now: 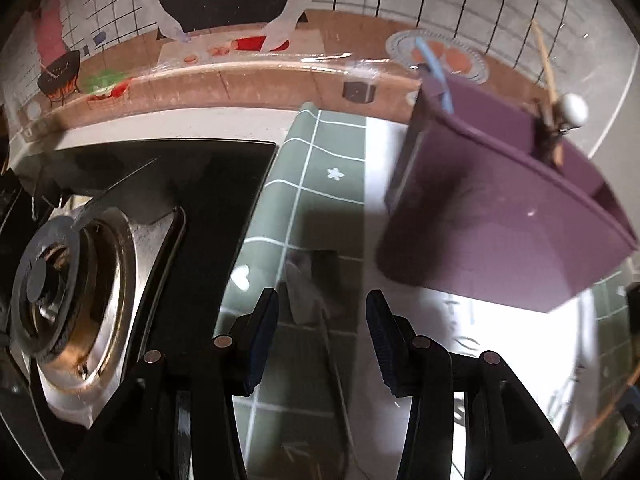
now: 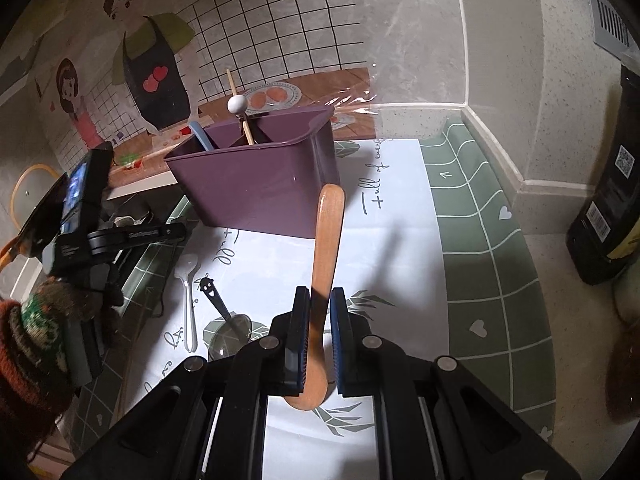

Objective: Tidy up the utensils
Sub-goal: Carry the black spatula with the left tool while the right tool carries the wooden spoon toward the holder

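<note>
A purple utensil holder (image 2: 256, 184) stands on the mat; it also shows in the left wrist view (image 1: 500, 200). A blue utensil (image 2: 200, 134) and a wooden stick with a white ball (image 2: 236, 104) stand in it. My right gripper (image 2: 319, 320) is shut on a wooden spoon (image 2: 328, 240), held above the mat just in front of the holder. A white spoon (image 2: 188, 296) and a black smiley-handled spoon (image 2: 224, 316) lie on the mat at left. My left gripper (image 1: 322, 320) is open and empty, left of the holder.
A gas burner (image 1: 68, 288) and black stovetop lie left of the green and white mat (image 2: 480, 240). A dark bottle (image 2: 608, 200) stands at the right by the wall. The left gripper's body (image 2: 80, 220) hovers at the left of the right wrist view.
</note>
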Motion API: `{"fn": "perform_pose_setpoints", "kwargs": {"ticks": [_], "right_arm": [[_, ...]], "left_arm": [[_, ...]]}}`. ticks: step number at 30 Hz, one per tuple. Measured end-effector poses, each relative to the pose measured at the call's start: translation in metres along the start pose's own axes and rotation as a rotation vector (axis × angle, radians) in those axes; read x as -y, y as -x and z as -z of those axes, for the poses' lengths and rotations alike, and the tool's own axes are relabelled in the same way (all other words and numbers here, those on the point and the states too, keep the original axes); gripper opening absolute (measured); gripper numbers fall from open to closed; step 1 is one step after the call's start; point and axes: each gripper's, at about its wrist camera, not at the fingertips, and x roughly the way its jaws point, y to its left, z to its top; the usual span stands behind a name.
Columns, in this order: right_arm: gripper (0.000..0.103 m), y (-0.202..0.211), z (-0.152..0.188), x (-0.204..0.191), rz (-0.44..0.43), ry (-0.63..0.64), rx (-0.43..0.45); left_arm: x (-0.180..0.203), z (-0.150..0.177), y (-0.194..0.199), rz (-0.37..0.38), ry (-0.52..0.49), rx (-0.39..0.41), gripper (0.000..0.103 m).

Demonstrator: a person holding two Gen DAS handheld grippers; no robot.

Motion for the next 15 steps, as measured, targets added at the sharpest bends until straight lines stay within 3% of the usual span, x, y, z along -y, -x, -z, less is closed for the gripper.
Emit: {"fn": "perform_pose_setpoints", "kwargs": {"ticks": [8, 9, 10, 15], "right_arm": [[0.010, -0.003, -0.001, 0.000, 0.006, 0.007, -0.007], [0.010, -0.003, -0.001, 0.000, 0.005, 0.006, -0.007], [0.010, -0.003, -0.001, 0.000, 0.001, 0.006, -0.007], [0.009, 0.007, -0.004, 0.000, -0.062, 0.007, 0.008]], "left_arm": [[0.008, -0.008, -0.020, -0.012, -0.053, -0.022, 0.046], [0.008, -0.009, -0.019, -0.011, -0.054, -0.027, 0.043], [0.006, -0.008, -0.018, -0.007, -0.059, -0.031, 0.033], [-0.005, 0.014, 0.007, 0.109, -0.032, -0.062, 0.033]]}}
